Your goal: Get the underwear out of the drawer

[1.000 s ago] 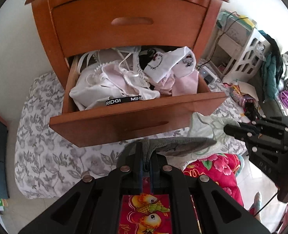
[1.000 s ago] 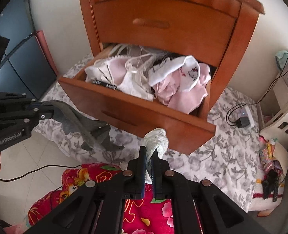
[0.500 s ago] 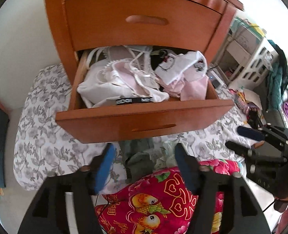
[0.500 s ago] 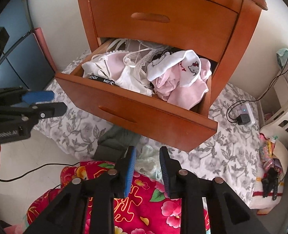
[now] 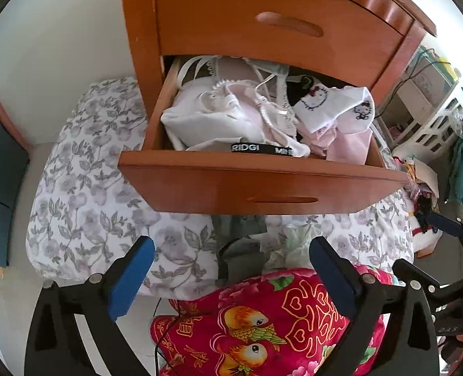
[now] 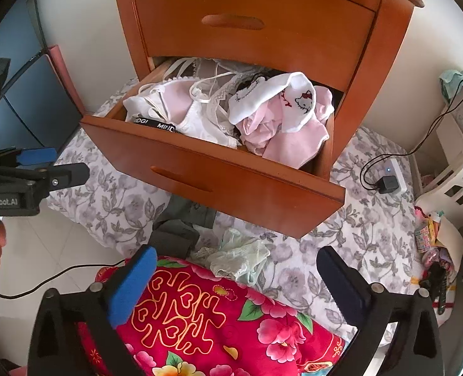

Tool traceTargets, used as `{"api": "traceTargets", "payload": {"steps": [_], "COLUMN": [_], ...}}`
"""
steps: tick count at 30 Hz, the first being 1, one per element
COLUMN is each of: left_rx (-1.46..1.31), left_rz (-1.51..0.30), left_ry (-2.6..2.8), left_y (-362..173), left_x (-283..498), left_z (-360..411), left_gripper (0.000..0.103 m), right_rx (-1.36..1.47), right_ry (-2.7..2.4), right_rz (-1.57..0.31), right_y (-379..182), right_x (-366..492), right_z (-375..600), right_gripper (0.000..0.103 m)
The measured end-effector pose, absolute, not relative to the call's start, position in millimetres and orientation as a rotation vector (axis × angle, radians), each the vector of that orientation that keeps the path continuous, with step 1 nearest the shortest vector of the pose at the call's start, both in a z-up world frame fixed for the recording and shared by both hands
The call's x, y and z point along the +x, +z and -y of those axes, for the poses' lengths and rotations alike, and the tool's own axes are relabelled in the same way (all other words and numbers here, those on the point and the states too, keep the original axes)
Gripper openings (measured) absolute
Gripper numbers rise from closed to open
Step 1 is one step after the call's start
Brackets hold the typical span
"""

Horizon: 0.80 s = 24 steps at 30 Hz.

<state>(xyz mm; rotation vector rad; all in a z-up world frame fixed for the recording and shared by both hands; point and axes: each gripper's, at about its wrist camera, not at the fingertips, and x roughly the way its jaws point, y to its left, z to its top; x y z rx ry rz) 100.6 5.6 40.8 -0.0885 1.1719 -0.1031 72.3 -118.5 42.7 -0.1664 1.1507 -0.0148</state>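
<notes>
Underwear, white and pink (image 6: pixel 262 119), heaps the open orange wooden drawer (image 6: pixel 212 175), while left gripper (image 5: pixel 231 260) and right gripper (image 6: pixel 236 268), jaws opening empty, hover over grey briefs (image 6: pixel 176 232) and pale lace pair (image 6: pixel 237 258) on floral bedding (image 6: pixel 112 200).

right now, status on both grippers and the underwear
Left gripper and right gripper opening, nothing between them. Grey underwear and pale green pair lie on floral bedding. Drawer open, still full.

Black left tongs (image 5: pixel 231 260), blue pads, silver screws, right tongs (image 6: pixel 236 266) alike, white "GenRobot.AI" lettering
</notes>
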Motion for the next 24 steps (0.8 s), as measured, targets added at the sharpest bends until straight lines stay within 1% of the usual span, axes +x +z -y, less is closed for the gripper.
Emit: {"api": "traceTargets", "payload": {"steps": [11,13,19,24], "left_rx": [-0.112,-0.107,-0.148,-0.201], "left_rz": [-1.141,-1.107,-0.927,-0.868], "left_ry": [-0.068,-0.083,-0.107,-0.12], "left_y": [43.8,47.4,62.1,65.7], "left_x": [101.3,101.2,104.0,115.4], "left_z": [-17.7,-17.8,-26.3,-39.5], "left_gripper": [0.1,0.1,0.1,0.1], "right_rx": [-0.164,-0.169,-0.188,-0.164], "right_ry": [-0.014,-0.017,-0.006,-0.045], "right_rz": [-1.099,-1.073,-0.973,-0.998], "right_y": [49.8,53.0,63.1,61.4], "right_x": [70.1,70.0,70.4,84.6], "right_z": [119.4,119.1,120.1,130.8], "right_gripper": [0.103,0.103,0.103,0.103]}}
